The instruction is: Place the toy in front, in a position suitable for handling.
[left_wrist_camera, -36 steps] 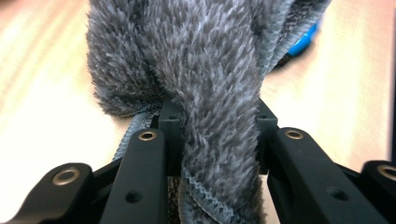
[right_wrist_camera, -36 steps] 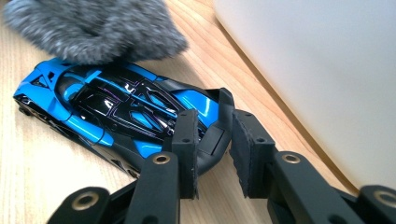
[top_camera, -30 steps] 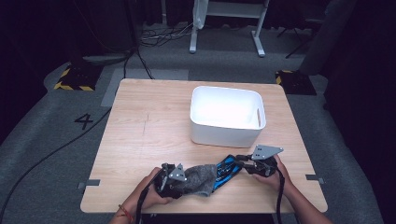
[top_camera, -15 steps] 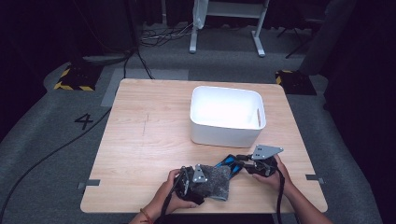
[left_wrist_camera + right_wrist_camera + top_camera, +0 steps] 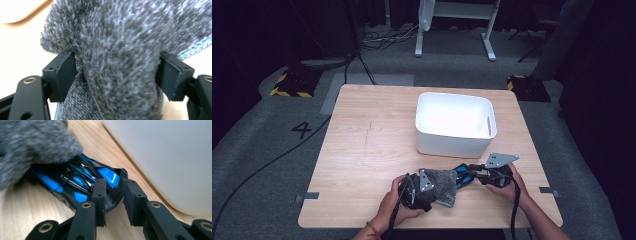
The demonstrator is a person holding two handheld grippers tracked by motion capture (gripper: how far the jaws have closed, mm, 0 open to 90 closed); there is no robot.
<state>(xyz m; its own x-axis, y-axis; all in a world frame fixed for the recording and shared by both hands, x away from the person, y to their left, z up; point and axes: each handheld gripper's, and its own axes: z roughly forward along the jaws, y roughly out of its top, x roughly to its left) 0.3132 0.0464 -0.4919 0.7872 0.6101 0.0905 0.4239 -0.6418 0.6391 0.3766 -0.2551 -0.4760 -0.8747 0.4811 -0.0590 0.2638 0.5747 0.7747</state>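
Observation:
A fluffy grey cloth [image 5: 443, 181] lies near the table's front edge, and it partly covers a blue and black object [image 5: 463, 175]. My left gripper [image 5: 435, 192] points right into the cloth. Its jaws have just been opening and stand wide apart, with the thick cloth [image 5: 120, 37] bunched between them and the left pad [image 5: 65, 75] just clear of it. My right gripper [image 5: 114, 197] is shut on the black rim of the blue and black object [image 5: 82, 177], whose far end is hidden under the cloth [image 5: 30, 142].
A white plastic bin [image 5: 455, 145] stands just behind both grippers, and its wall [image 5: 170, 157] is close beside my right gripper. The wooden table [image 5: 362, 150] is bare to the left. Cables trail from the grippers over the front edge.
My left hand and gripper have moved right along the cloth toward the right gripper, and the cloth is bunched shorter. The right hand has stayed put.

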